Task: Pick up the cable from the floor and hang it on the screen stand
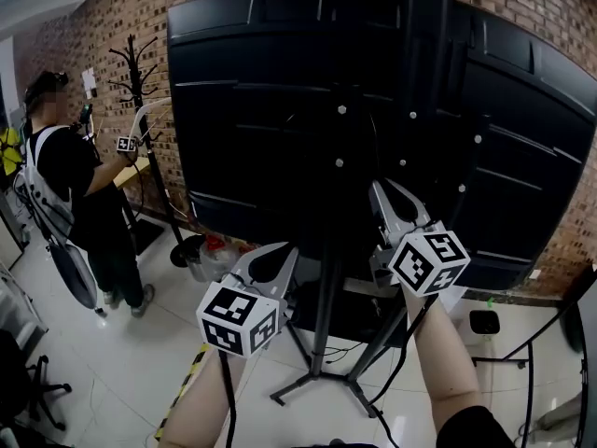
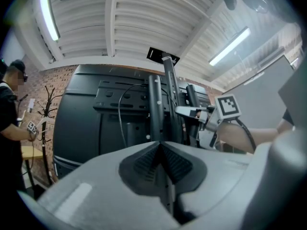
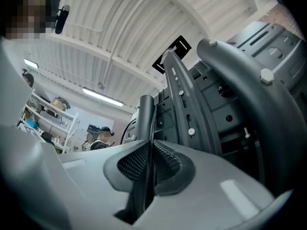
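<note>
**While both tools hover behind the screen, a loosely draped cable is the weak point**

Although neither tool holds anything, both sit close to the screen stand [image 1: 323, 315]. The left tool [image 2: 160, 151], at seven o'clock in the head view, has its jaws pressed together with nothing between them. The right tool [image 3: 150, 153], at four o'clock and angled up toward the back of the screen [image 1: 270, 101], shows a narrow slit between its pads. I see nothing in that slit, and the stand's upright lies just beyond its tips.

As far as I can judge, the cable [image 2: 119, 121] is the thin dark line in the left gripper view. It leaves the mounting bracket and curves down the screen's back at nine o'clock from the upright. No cable lies on the visible floor [image 1: 140, 362], so the hanging looks largely done, though I cannot tell how firmly it sits.

The main risk is the cable sliding off. It is thin and seems only draped, so a brush from the right tool as it backs away could drag it down. A knock against the upright might shake it loose as well. Each tool also trails its own dark lead near the stand's legs, which could snag.
</note>
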Motion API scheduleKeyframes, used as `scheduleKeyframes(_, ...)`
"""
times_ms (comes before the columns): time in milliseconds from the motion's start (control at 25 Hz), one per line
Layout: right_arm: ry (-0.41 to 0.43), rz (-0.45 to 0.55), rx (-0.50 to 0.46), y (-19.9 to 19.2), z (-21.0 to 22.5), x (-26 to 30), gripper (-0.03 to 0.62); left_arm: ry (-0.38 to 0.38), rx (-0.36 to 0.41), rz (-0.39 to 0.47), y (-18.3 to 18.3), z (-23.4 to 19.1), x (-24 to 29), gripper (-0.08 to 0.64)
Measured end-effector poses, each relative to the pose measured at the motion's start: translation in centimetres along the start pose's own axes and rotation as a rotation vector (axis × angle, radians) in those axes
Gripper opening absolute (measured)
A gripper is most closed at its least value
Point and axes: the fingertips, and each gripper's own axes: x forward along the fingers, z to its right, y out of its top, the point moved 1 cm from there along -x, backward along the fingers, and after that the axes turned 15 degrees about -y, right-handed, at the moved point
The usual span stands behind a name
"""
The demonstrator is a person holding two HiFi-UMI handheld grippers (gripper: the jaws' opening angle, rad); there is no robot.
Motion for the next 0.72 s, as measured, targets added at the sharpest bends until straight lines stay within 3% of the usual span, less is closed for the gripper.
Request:
scheduleKeyframes(280,-0.018,-0.030,-0.043,-2.1,0.1,-1.0,0.034,0.037,-0.014,-0.003,-0.6,0.1,-1.0,0.005)
scheduleKeyframes(440,-0.017,-0.074,-0.076,-4.6,0.0,-2.5,0.091,0.037,-0.009,0.000,-0.9,1.0,-1.4,0.005)
scheduleKeyframes(720,-0.037,-0.119,-0.079,-8.1,0.2,-6.7,0.103,0.041,-0.007,-0.007,-1.7,2.5,-2.1,0.005)
